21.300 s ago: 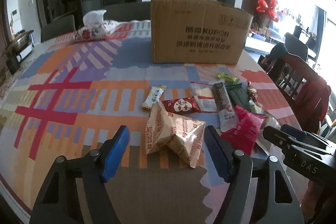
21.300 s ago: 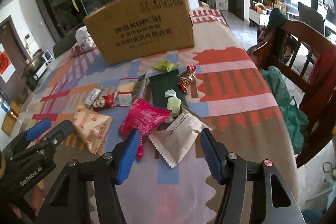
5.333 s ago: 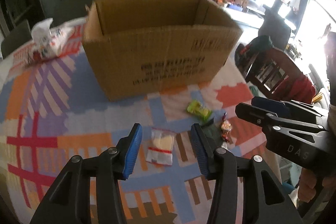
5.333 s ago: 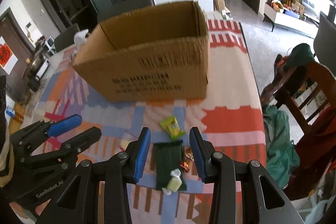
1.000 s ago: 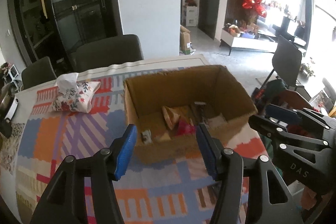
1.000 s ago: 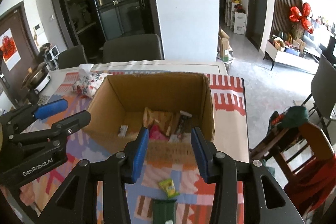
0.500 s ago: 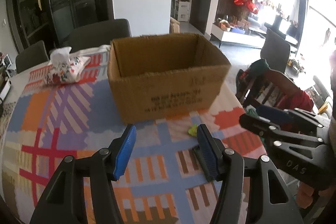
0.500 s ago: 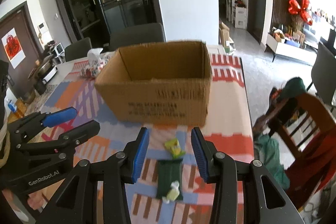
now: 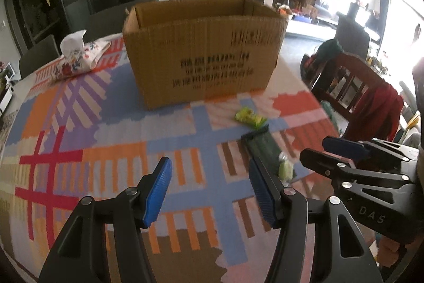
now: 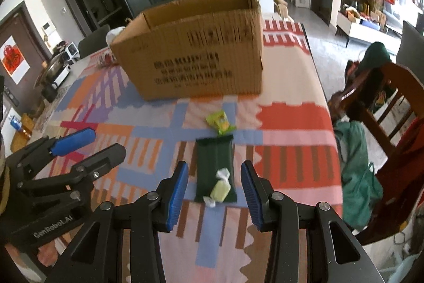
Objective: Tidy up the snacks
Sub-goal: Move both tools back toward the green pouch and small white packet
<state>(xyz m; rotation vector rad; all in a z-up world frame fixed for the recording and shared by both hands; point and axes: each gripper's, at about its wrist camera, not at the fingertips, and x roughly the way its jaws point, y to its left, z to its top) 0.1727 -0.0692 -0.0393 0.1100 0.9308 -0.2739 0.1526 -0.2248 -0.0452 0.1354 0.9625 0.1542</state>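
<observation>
Hovering right gripper (image 10: 214,190), jaws apart, empty, over green pack (image 10: 214,163) topped by 1 candy (image 10: 220,190), near box (image 10: 196,55). Light, crinkly, slippery; best pinched across flat edges.

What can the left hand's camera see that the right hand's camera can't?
Only the left wrist view shows the flowery tissue pack properly; in the right view the box mostly hides it. Only the right wrist view shows the whole dark green packet with the pale wrapped candy on top, between the open right claw. Both show the cardboard box, the bright green snack and the open, empty left claw.
</observation>
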